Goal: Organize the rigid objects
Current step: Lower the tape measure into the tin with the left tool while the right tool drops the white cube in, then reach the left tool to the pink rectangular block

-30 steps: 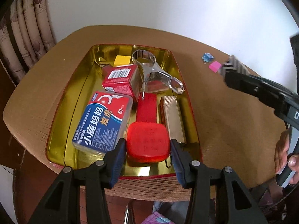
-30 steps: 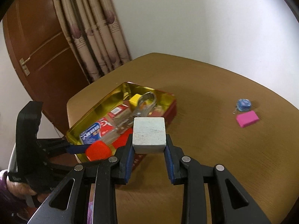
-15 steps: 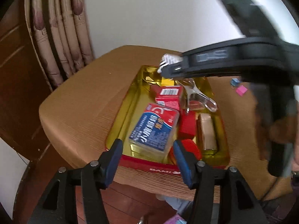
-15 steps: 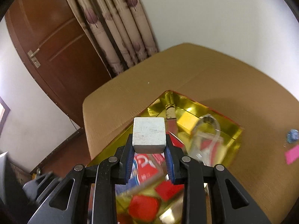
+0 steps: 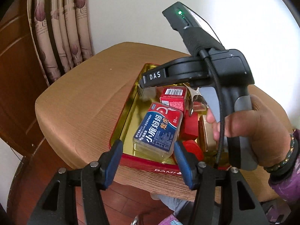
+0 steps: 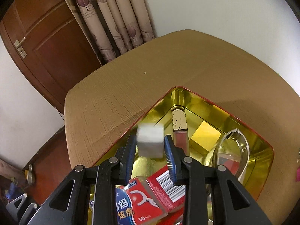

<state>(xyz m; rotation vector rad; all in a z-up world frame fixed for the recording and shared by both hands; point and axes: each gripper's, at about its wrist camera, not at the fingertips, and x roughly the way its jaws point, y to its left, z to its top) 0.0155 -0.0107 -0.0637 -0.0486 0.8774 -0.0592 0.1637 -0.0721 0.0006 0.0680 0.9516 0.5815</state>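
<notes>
Gold shone inside the red tin (image 6: 262, 161) on the desk (image 6: 168, 65), and most things already lay in it. A floss box (image 5: 159, 129) read "DENTAL FLOSS" and "50 pcs", with big Chinese words too. A red box (image 5: 173, 96) showed a barcode. A yellow block (image 6: 205, 136), a shiny metal clip (image 6: 234, 150) and a gold bar (image 6: 179, 123) sat in the tin as well.

The right hand-held gripper (image 6: 150, 150) was over the tin. Its jaws were parted, and the white cube (image 6: 150, 142) looked blurry between them, so I think it was dropping in. The side of that tool said "DAS". The left hand-held gripper (image 5: 148, 155) was wide apart and held nothing, near the tin's front edge, which said "BAMI". A pink thing (image 6: 298, 174) peeked in at the desk's edge, maybe left to put away.
</notes>
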